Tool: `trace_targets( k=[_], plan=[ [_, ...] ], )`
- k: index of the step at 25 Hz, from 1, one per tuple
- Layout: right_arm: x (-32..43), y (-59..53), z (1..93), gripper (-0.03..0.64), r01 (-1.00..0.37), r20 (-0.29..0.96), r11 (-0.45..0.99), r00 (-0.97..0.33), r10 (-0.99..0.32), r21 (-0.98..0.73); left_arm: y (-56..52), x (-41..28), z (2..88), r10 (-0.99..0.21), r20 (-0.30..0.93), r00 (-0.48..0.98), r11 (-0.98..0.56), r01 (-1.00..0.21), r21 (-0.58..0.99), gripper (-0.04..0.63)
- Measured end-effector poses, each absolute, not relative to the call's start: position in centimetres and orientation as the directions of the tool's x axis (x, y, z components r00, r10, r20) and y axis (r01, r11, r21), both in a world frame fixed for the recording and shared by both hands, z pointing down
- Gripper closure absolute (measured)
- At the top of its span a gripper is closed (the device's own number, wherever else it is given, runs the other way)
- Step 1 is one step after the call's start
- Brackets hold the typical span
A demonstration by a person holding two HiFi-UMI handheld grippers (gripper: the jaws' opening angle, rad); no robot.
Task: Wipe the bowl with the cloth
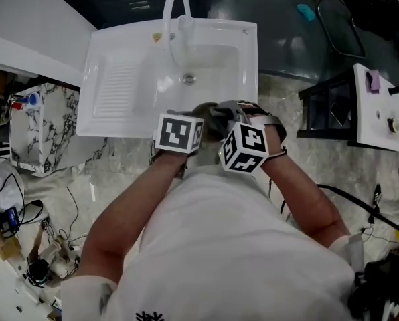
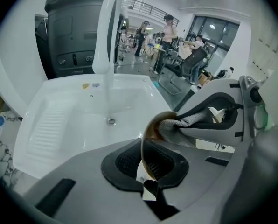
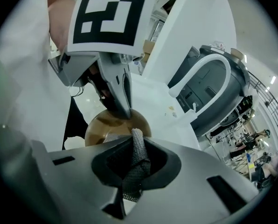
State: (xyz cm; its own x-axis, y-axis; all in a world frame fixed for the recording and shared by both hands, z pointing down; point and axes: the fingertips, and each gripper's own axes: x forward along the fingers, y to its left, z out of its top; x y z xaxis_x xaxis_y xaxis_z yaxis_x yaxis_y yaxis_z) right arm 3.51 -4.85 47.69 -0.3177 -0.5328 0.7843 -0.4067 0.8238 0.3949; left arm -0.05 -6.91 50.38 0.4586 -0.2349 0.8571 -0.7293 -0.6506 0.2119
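Gently: your left gripper (image 2: 146, 169) clamps the stiff, likely fragile bowl (image 3: 101, 127) by its rim; your right gripper (image 3: 131, 178) pinches the limp cloth (image 3: 138, 150).

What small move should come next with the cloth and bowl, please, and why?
Probably sweep the grey cloth in the right hand-held gripper around the inside wall of the brown bowl: the cloth already reaches into it, and the left hand-held gripper clamps its rim over the sink.
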Motion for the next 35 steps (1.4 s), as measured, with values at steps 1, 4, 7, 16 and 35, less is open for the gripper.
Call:
trace_targets(
  k=[1, 4, 7, 16, 35],
  plan=[
    [3.6, -4.5, 48.0, 0.581, -0.402, 0.792, 0.827, -0.308, -0.527, 0.393, -6.9, -0.2, 50.4, -0.243, 0.856, 0.456, -0.647, -0.734, 0.207, 0.577],
    [3.6, -3.4, 48.7, 0.581, -0.392, 0.814, 0.839, -0.294, -0.502, 0.376, -6.9, -0.4, 50.4, -0.258, 0.852, 0.455, -0.633, -0.746, 0.207, 0.575],
    [3.4, -2.3, 49.4, 0.581, -0.386, 0.832, 0.853, -0.288, -0.474, 0.352, -6.8, -0.5, 50.4, -0.260, 0.850, 0.457, -0.623, -0.752, 0.214, 0.575],
    [0.9, -0.9, 50.0, 0.581, -0.351, 0.834, 0.892, -0.366, -0.412, 0.287, -6.6, 0.3, 50.2, -0.248, 0.840, 0.483, -0.625, -0.742, 0.242, 0.577],
    [2.2, -4.4, 49.1, 0.581, -0.329, 0.826, 0.836, -0.218, -0.520, 0.439, -7.1, -0.2, 49.7, -0.245, 0.838, 0.488, -0.639, -0.731, 0.240, 0.577]
  ],
)
